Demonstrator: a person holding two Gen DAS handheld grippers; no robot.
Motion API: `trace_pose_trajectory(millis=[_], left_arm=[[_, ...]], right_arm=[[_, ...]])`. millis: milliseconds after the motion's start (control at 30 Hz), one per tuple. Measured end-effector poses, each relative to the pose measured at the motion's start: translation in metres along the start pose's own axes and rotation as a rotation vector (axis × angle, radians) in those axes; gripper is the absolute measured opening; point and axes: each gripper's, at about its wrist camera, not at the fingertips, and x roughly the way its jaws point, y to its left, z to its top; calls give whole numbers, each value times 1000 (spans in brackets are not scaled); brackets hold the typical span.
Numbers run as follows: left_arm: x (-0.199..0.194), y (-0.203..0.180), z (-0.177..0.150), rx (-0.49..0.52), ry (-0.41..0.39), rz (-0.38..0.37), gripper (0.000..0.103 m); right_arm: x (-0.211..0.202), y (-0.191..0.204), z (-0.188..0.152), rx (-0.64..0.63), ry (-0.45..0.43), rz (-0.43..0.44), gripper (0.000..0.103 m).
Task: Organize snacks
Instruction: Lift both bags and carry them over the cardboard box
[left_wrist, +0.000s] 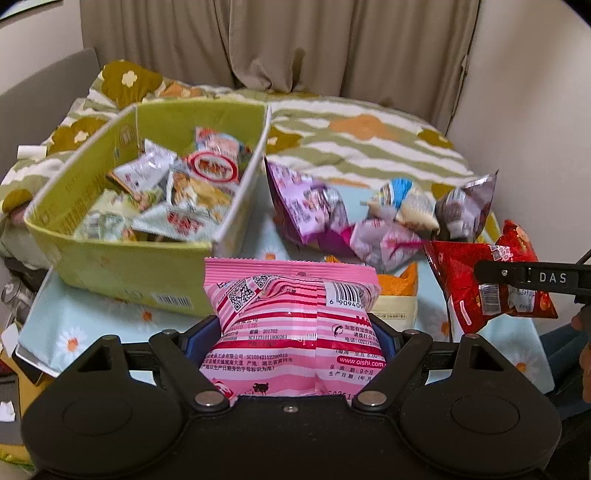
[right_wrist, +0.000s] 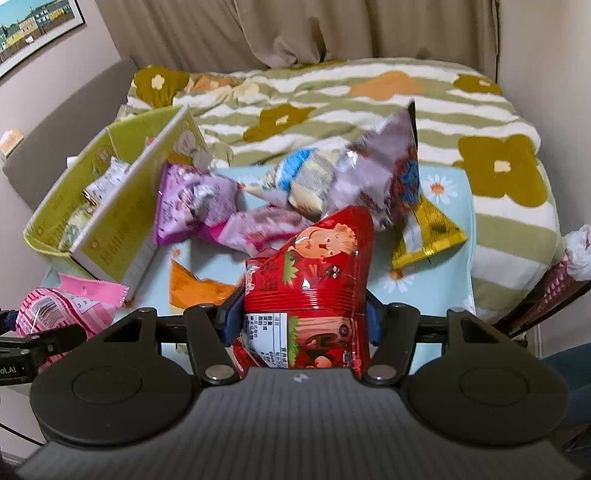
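Bed covered by a striped, flower-patterned blanket (right_wrist: 369, 110), with beige curtains (left_wrist: 295, 40) behind. On it lies a pale blue daisy-print cloth (right_wrist: 443, 236) carrying the snacks. Green cardboard box (left_wrist: 110, 254), at the left of the cloth, already holding several snack packets (left_wrist: 177, 192). Loose pile just right of the box: purple packet (right_wrist: 188, 206), blue-and-cream packet (right_wrist: 306, 177), grey-purple packet (right_wrist: 384, 166), gold packet (right_wrist: 428, 236) and an orange packet (right_wrist: 192, 288) lying flat nearer the cameras. Left gripper (left_wrist: 291, 332), jaws pinching a pink striped packet (left_wrist: 295, 314) raised in front of the box's near wall. Right gripper (right_wrist: 303, 317), jaws pinching a red packet (right_wrist: 314, 273) held above the cloth, before the loose pile.
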Motion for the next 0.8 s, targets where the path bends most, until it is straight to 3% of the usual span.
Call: trace_pose_trajectory(millis=[200,467,800], left_arm=[[-18,25,20,13,-61,-12,85],[-34,77,58,41,-139,-6,85],[-26,154,117,72,-205,-5,85]], right_arm=[[-17,25,15,9,-60,-3,76],[-26,88,48,19,-140,48,76],[5,185,95,-8,-199,74,76]])
